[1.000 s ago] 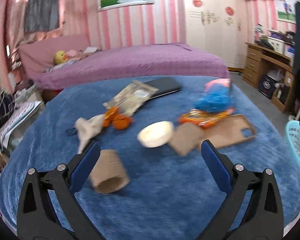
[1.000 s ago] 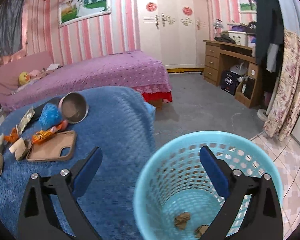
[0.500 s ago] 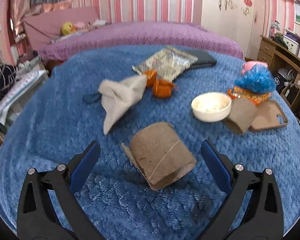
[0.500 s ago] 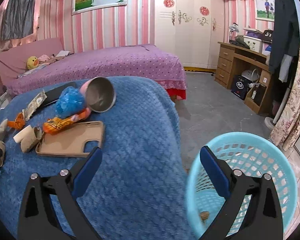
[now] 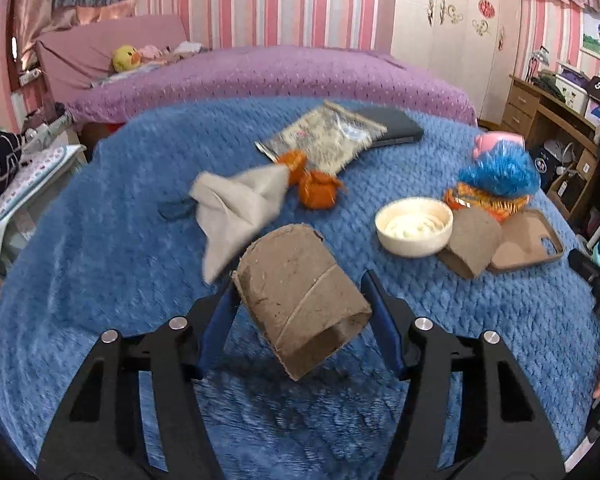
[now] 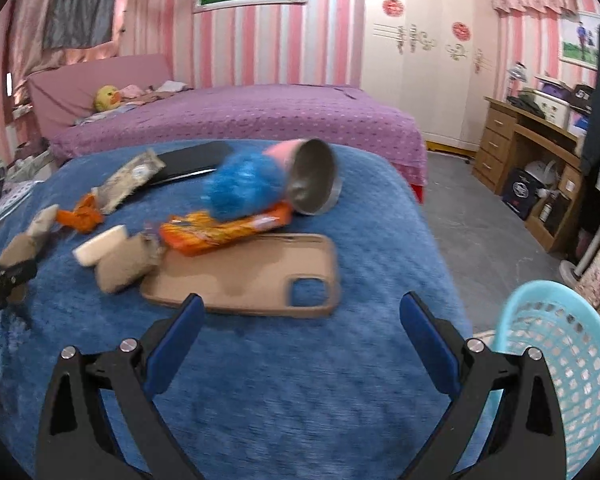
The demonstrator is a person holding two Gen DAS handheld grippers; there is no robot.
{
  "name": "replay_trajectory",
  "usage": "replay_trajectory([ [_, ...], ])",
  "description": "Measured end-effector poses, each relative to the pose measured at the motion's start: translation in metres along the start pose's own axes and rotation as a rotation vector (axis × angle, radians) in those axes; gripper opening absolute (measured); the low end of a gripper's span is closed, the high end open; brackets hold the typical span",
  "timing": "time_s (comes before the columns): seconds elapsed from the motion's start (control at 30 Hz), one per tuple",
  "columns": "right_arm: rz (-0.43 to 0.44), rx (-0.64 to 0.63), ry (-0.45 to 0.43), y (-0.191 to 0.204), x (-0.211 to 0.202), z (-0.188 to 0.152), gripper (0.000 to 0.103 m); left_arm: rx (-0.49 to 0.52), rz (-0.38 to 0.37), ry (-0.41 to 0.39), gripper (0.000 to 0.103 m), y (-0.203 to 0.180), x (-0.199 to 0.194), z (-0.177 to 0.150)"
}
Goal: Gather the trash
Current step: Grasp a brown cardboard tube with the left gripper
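Left claw (image 5: 300, 308) clamped on a cardboard tube (image 5: 300, 300), right claw (image 6: 300, 332) spread apart; wrappers (image 6: 224, 232) remain, basket (image 6: 560, 364) lower right.

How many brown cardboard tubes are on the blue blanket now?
2. One cardboard tube lies between the left gripper fingers; the other tube leans beside the white bowl.

Your left gripper (image 5: 300, 312) sits low over the blue blanket (image 5: 100, 264), its two blue-padded fingers (image 5: 216, 320) drawn in against a cardboard tube (image 5: 300, 300). Your right gripper (image 6: 300, 340) hovers above that blanket, fingers spread wide apart with nothing between them.
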State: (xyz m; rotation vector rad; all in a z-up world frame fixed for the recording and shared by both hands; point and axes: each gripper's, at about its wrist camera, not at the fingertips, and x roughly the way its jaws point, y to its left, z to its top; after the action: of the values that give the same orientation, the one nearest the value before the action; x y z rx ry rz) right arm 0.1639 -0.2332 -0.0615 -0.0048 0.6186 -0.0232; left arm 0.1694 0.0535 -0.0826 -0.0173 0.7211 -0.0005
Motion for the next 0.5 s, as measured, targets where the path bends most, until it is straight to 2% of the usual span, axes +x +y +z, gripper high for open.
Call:
replay_trajectory([
  [0.13, 0.053, -0.048, 0.013, 0.029, 0.007, 0.005, 0.096, 0.016, 0.063, -0.051, 0.061, 0.01, -0.007, 0.004],
  [0.27, 0.1, -0.111, 0.035, 0.063, 0.018, 0.009, 0.096, 0.007, 0.075, -0.061, 0.061, 0.023, -0.007, 0.004],
  [0.5, 0.151, -0.189, 0.071, 0.1, 0.032, 0.014, 0.095, -0.015, 0.077, -0.062, 0.061, 0.041, -0.007, 0.004],
])
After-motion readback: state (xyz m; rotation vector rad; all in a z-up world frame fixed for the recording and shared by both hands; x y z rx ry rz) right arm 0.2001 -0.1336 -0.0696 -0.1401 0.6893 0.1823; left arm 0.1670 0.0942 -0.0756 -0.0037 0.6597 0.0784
